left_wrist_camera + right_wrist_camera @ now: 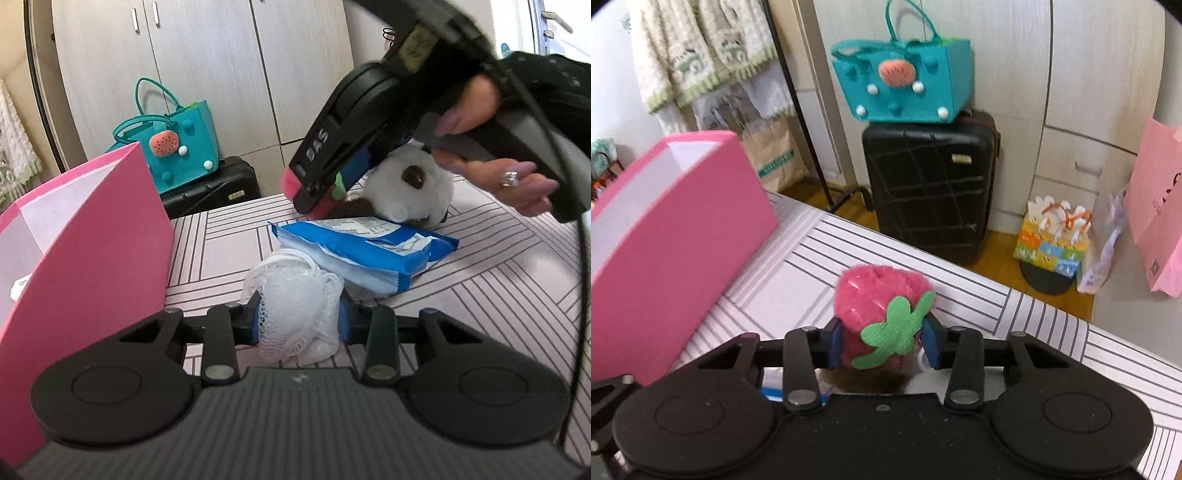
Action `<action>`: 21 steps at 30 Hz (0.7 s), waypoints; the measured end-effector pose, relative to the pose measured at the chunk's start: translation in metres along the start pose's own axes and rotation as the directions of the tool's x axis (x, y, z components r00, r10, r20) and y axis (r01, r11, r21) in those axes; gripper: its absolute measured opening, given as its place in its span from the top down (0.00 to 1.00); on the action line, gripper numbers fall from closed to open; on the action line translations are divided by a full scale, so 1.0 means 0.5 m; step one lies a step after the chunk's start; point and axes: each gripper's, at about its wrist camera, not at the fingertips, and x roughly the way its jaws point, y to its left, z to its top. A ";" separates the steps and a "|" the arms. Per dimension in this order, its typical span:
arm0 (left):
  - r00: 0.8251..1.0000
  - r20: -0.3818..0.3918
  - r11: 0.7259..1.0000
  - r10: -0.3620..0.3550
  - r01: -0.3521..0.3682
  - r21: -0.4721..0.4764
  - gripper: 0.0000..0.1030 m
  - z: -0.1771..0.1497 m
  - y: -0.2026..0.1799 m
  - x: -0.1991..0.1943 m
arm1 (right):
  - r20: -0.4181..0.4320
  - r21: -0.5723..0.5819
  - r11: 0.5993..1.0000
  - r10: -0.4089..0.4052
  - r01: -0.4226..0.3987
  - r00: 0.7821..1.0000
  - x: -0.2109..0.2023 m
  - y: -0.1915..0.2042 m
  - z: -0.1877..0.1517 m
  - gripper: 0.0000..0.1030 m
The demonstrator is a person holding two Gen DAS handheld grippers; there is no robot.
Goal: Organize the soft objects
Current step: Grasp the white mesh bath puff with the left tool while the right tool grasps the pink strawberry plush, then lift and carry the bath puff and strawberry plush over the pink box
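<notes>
A white mesh bath sponge (295, 295) sits low over the striped table (498, 280), and my left gripper (299, 321) is shut on it, its blue pads pressing both sides. In the right wrist view a fuzzy pink strawberry plush (875, 295) with a green leaf fills my right gripper (882, 345), which is shut on it. From the left wrist view that right gripper (317, 195) is held by a hand (517, 181) at the far side of the table. It is just in front of a white and brown plush toy (410, 184). A blue packet (369, 247) lies between the two grippers.
An open pink box (92, 240) (665, 221) stands on the table's left side. Beyond the table edge a teal felt bag (905, 77) rests on a black suitcase (927, 184). A colourful gift bag (1052, 240) and a pink paper bag (1156, 206) are near the cabinets.
</notes>
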 end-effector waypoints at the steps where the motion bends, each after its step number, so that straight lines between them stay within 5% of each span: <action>1: 1.000 0.004 1.000 -0.001 0.001 -0.001 0.66 0.000 0.000 -0.004 | 0.020 0.010 1.000 0.013 -0.013 1.000 -0.014 0.001 -0.003 0.55; 7: 0.999 0.034 1.000 -0.003 0.002 0.024 0.67 0.001 -0.009 -0.035 | 0.116 0.025 0.995 0.092 -0.095 0.989 -0.105 0.024 -0.033 0.54; 21: 0.994 0.008 0.993 -0.105 0.105 -0.055 0.68 -0.004 0.019 -0.083 | 0.103 0.052 0.993 0.100 -0.106 0.990 -0.209 0.067 -0.124 0.54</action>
